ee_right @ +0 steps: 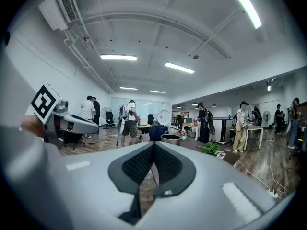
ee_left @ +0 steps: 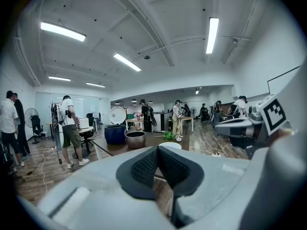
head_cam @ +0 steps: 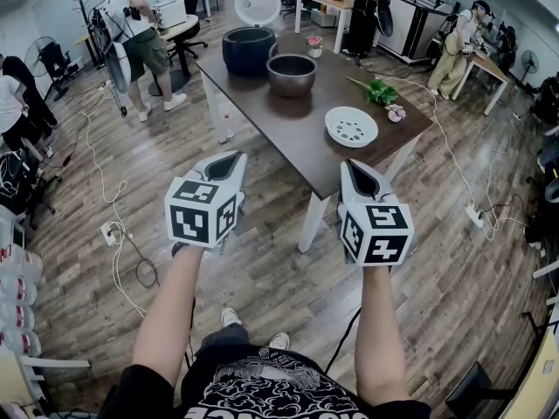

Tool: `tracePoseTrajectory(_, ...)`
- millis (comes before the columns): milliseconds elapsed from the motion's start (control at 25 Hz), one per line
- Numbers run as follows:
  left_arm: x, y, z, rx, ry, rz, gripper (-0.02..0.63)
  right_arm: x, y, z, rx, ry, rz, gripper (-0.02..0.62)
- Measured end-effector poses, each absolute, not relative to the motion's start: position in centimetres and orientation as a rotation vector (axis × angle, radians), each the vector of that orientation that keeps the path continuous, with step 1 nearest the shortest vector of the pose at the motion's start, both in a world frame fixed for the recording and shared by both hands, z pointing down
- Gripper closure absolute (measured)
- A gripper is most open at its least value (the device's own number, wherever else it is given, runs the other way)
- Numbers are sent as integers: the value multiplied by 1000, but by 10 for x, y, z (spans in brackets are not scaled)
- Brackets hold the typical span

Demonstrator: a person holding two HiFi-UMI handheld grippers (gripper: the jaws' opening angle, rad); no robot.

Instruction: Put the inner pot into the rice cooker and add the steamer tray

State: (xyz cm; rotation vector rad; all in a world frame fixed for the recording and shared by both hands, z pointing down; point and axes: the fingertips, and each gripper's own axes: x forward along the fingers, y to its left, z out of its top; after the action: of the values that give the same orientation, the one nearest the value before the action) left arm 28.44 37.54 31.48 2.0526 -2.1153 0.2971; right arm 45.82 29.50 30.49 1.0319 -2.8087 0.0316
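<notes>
- Dark brown wood tops the table (head_cam: pixel 288 138), which carries all three task pieces. Both grippers are held short of its near edge, over the plank floor.
- The dark blue rice cooker (head_cam: pixel 248 49) stands at the table's far left corner, with its white lid (head_cam: pixel 258 4) raised behind it.
- The metal inner pot (head_cam: pixel 292 74) sits upright on the table, just beside the cooker and outside it.
- The white steamer tray (head_cam: pixel 351 127) lies flat on the table's near right part, apart from the pot.
- The left gripper (head_cam: pixel 229 159) has its jaws fully together, pad against pad, with nothing between them. It points toward the table. In the left gripper view the cooker and pot show beyond and to the left of the jaw tips, and the tray just past them.
- The right gripper (head_cam: pixel 354 166) is likewise closed tight on nothing. In the right gripper view the pot and cooker stand straight beyond its tips, well apart from them.
- A green plant sprig (head_cam: pixel 378 91) lies at the table's right side, behind the tray.
</notes>
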Motion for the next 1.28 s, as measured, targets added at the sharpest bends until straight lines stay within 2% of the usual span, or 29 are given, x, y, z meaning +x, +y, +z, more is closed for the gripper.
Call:
tracePoseTrajectory(560, 245, 358, 323, 2082, -2079, 266, 600, 427, 285, 315, 1082, -2772, 66, 588)
tracePoseTrajectory(840, 203, 322, 329, 2142, -1997, 232, 546, 383, 265, 319, 1136, -2731, 82, 560)
tracePoseTrajectory(1080, 159, 296, 338, 2184, -1920, 245, 510, 338, 249, 324, 1176, -2721, 141, 522)
tracePoseTrajectory(1200, 132, 287, 341, 2194, -1900, 243, 494, 311, 242, 326, 1189, -2712, 155, 453)
tracePoseTrajectory(1280, 114, 283, 342, 2198, -1878, 228, 477, 296, 240, 325, 1201, -2706, 164, 437)
